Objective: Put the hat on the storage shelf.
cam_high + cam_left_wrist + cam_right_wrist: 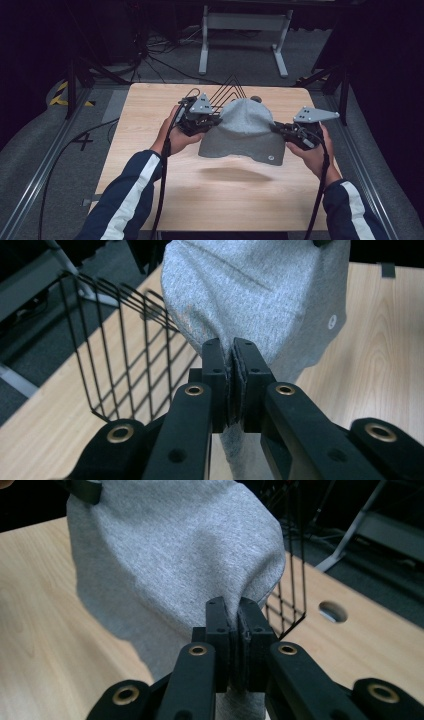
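Left tool [207, 120] and right tool [290, 131] in high view each pinch a side of the grey garment [245, 131], held off the tabletop [150, 165] w/ long axis left-right btwn them; wire rack [230, 90] sits just behind. Left gripper view: jaws clamped on cloth, rack [125, 350] beyond and to its left. Right gripper view: jaws also clamped on cloth, rack [295, 555] behind the fabric, so judging both hands about equally near.
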The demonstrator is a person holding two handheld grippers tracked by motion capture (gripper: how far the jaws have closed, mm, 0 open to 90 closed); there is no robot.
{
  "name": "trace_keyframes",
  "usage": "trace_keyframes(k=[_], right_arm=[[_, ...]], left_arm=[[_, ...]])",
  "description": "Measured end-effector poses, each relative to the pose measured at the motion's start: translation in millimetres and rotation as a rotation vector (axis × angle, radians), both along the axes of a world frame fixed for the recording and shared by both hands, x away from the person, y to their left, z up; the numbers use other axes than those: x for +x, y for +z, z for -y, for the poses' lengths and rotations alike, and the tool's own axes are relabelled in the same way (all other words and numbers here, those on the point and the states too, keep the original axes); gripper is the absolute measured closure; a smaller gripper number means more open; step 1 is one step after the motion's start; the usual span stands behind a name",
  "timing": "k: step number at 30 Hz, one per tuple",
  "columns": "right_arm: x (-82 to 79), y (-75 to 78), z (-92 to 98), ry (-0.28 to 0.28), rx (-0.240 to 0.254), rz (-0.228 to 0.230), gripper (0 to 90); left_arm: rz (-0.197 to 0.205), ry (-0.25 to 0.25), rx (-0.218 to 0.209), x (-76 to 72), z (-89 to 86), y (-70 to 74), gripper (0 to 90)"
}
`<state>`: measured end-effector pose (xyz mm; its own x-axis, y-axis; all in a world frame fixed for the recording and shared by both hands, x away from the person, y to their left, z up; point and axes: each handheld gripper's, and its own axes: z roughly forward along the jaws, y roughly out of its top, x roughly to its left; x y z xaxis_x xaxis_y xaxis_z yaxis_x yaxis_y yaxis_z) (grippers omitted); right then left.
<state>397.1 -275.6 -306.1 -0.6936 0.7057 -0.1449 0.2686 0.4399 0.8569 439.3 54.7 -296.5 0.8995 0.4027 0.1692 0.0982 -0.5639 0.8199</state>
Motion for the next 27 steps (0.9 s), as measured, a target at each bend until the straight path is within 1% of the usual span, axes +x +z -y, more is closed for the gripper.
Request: trace_keyframes(k=[1,2,3,5,6,7,8,9,10,11,12,13,14,15,16,18,19,20,21,22,23,24,25,26,27], right_arm=[[4.1,14.8,0.3,0.005,0.004,0.025,85.5],[4.1,14.8,0.3,0.005,0.004,0.025,85.5],[7.8,26.1,0.9,0.011,0.015,0.041,85.4],[11.9,34.8,0.5,0.011,0.015,0.054,85.5],[14.2,39.6,-0.2,0.013,0.011,0.059,85.5],[16.5,44.2,-1.3,0.013,0.011,0.063,85.4],[18.9,48.7,-2.5,0.013,0.009,0.068,85.4],[21.1,52.9,-3.6,0.021,0.01,0.07,85.4],[23.6,56.9,-5.2,0.022,0.009,0.077,85.4],[26.3,61.7,-6.9,0.02,0.013,0.077,85.4],[28.8,65.3,-8.3,0.022,0.015,0.083,85.4],[30.6,67.7,-9.4,0.021,0.013,0.086,85.4],[30.6,67.7,-9.4,0.021,0.013,0.086,85.4],[36.3,74.9,-12.6,0.017,0.003,0.096,85.5],[36.3,74.9,-12.6,0.017,0.003,0.096,85.5],[42.2,80.7,-14.8,0.013,0.003,0.101,85.5],[47.0,86.0,-17.1,0.007,-0.002,0.109,85.5],[47.0,86.0,-17.1,0.007,-0.002,0.109,85.5],[49.1,88.0,-17.7,0.006,-0.004,0.111,85.5],[52.3,90.4,-18.3,0.003,-0.002,0.114,85.6],[58.4,95.9,-20.5,-0.004,-0.01,0.119,85.6],[58.4,95.9,-20.5,-0.004,-0.01,0.119,85.6],[63.9,101.0,-22.2,-0.012,0.001,0.123,85.6],[63.9,101.0,-22.2,-0.012,0.001,0.123,85.6],[66.1,102.8,-22.6,-0.013,0.0,0.13,85.6]], left_arm=[[0.014,0.004,-0.005,1.6,-0.6,8.1,85.1],[0.014,0.004,-0.005,1.6,-0.6,8.1,85.1],[0.035,0.009,-0.013,4.8,-2.3,17.5,85.1],[0.033,0.018,-0.041,7.9,-4.2,26.1,85.1],[0.033,0.027,-0.048,9.8,-5.2,30.1,85.1],[0.042,0.025,-0.042,12.5,-6.2,34.1,85.1],[0.042,0.025,-0.042,12.5,-6.2,34.1,85.1],[0.055,0.041,-0.042,17.1,-8.0,41.5,85.1],[0.058,0.048,-0.042,20.2,-9.3,45.5,85.1],[0.058,0.048,-0.042,20.2,-9.3,45.5,85.1],[0.057,0.061,-0.052,25.0,-10.9,50.4,85.1],[0.063,0.069,-0.051,27.8,-12.5,53.7,85.1],[0.063,0.069,-0.051,27.8,-12.5,53.7,85.1],[0.069,0.083,-0.063,32.4,-13.7,59.6,85.1],[0.069,0.083,-0.063,32.4,-13.7,59.6,85.1],[0.08,0.089,-0.066,37.3,-15.4,67.4,85.1],[0.096,0.097,-0.069,39.5,-15.6,73.6,85.1],[0.096,0.097,-0.069,39.5,-15.6,73.6,85.1],[0.101,0.102,-0.078,40.3,-15.3,76.7,85.1],[0.106,0.102,-0.072,42.5,-15.9,81.1,85.2],[0.113,0.106,-0.072,44.6,-15.5,83.7,85.1],[0.114,0.115,-0.069,45.8,-15.2,85.5,85.1],[0.124,0.136,-0.064,50.7,-15.0,90.3,85.1],[0.124,0.136,-0.064,50.7,-15.0,90.3,85.2],[0.122,0.145,-0.073,53.5,-15.0,93.3,85.2]])
